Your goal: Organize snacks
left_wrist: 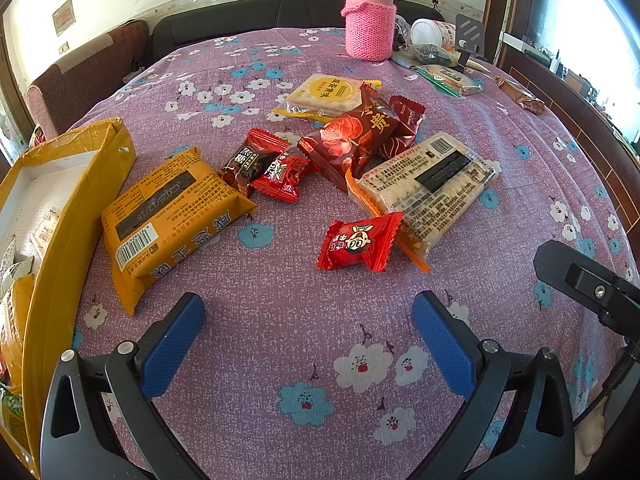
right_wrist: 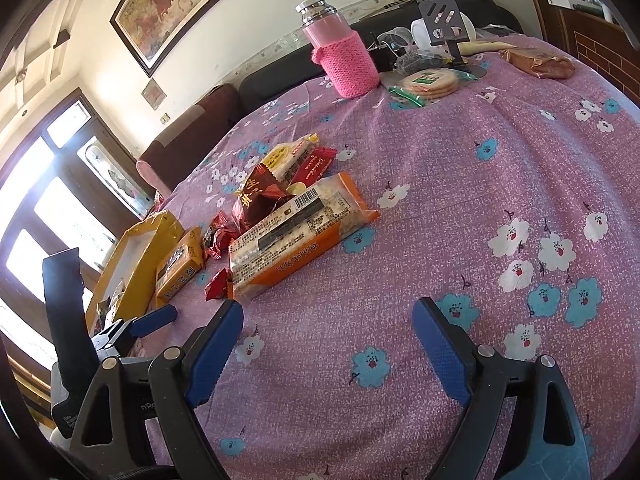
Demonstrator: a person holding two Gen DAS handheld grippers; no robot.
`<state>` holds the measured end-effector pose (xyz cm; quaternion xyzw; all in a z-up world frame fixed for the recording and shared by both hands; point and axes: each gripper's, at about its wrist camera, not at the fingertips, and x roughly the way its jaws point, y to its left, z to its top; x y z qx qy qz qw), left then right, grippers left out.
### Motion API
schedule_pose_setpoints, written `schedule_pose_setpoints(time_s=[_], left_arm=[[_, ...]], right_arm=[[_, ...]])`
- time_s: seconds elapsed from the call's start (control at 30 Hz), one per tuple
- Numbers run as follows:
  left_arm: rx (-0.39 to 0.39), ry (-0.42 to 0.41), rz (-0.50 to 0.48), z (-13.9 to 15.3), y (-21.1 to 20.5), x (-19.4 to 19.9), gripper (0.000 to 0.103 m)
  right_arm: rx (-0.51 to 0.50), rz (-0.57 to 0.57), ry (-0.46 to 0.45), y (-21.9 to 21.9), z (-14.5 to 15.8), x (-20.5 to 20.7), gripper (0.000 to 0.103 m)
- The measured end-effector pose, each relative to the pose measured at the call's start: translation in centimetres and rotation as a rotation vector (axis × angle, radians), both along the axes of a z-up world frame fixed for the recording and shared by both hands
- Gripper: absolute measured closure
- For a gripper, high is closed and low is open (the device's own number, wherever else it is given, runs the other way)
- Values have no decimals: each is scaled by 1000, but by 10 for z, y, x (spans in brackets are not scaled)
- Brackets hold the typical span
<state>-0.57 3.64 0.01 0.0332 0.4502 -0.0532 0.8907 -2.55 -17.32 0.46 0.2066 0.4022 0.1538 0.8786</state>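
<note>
Both the left tongs point(left_wrist: 308, 344) and right tongs point(right_wrist: 328, 352) stood spread and empty over the counter point(left_wrist: 280, 360). The snacks point(left_wrist: 360, 152) lay heaped mid-counter, beside the yellow box point(left_wrist: 72, 216) at its left edge. Overlapping slick wrappers could slip, or two packets could get pinched together.

Left gripper point(left_wrist: 308, 344) angled downward, jaws spread wide, nothing between pads. Right gripper point(right_wrist: 328, 350) likewise tilted down, jaws wide apart, empty.

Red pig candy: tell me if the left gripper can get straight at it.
Probably yes. The left gripper is open and empty, with bare cloth up to the red pig candy.
</note>
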Motion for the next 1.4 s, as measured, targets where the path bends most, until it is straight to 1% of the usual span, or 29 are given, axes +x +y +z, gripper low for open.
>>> schedule_pose_setpoints(time_s=[0.27,0.4,0.53,0.63,0.67,0.7,0.73,0.77,0.83,0.9,0.93,1.0,1.1,1.2,1.3,1.4], left_arm=[[-1,2,4,0,0,-1,0],[3,23,9,1,-2,-5,0],[0,43,-44,2,-2,-7,0],[3,75,-93,3,-2,-12,1],[-11,78,-115,6,-1,-17,5],[-34,76,-132,10,1,-23,16],[-63,80,-144,13,5,-28,21],[-102,77,-148,19,12,-35,21],[-167,38,-142,32,28,-50,21],[-223,6,-111,43,50,-65,21],[-268,16,-95,45,62,-70,21],[-330,67,-93,44,79,-76,21],[-359,55,-63,46,97,-84,20],[-382,29,-30,50,112,-89,20],[-396,13,-29,53,119,-93,20],[-405,0,-44,55,122,-94,20]], right_arm=[[20,-3,3,-4,0,-2,14],[37,-1,2,-7,0,-2,14],[48,-1,0,-8,-1,-1,14],[40,-3,-3,-7,0,-1,14],[36,-4,-3,-6,0,-1,14],[35,-5,-3,-6,0,-1,14],[35,-5,-2,-6,0,-1,14],[35,-4,-1,-6,0,0,14],[19,-2,13,-4,1,1,14],[-26,-23,60,2,6,5,14],[-30,-30,78,3,8,8,14],[4,-22,95,9,16,16,15],[23,-51,134,20,25,36,15],[28,-85,180,34,27,60,15],[-36,-130,215,53,27,81,15],[-134,-168,247,72,26,95,14]])
